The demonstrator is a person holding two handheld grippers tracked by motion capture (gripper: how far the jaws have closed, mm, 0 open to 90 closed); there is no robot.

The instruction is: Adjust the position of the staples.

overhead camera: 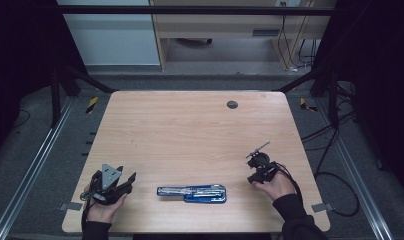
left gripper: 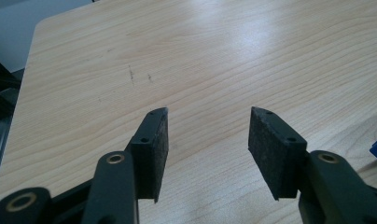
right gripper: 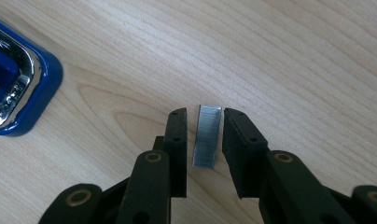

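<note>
Nearest the person, at the front edge of the wooden table (overhead camera: 190, 125), lies an opened blue stapler (overhead camera: 192, 193), folded out flat, its chrome magazine channel facing up; whether any staples sit in that channel cannot be made out. In the right gripper view its rounded blue end (right gripper: 18, 84) shows at the left, well apart from the jaws.

Left of the stapler, the left hand (overhead camera: 104, 207) rests on the table and holds the left gripper (left gripper: 208, 140) low, pointing across the table toward the far right. Its jaws stand wide apart, with bare wood between the pads.

Right of the stapler, the right hand (overhead camera: 277, 186) holds the right gripper (right gripper: 204, 140) tilted down at the tabletop. A short silver strip of staples (right gripper: 207, 135) stands between its narrowly set jaws, very close to both pads; thin gaps seem to show on each side, and whether the pads press on it cannot be told.

Farther off, a small dark round cap (overhead camera: 232, 104) sits in the table near its far edge.
</note>
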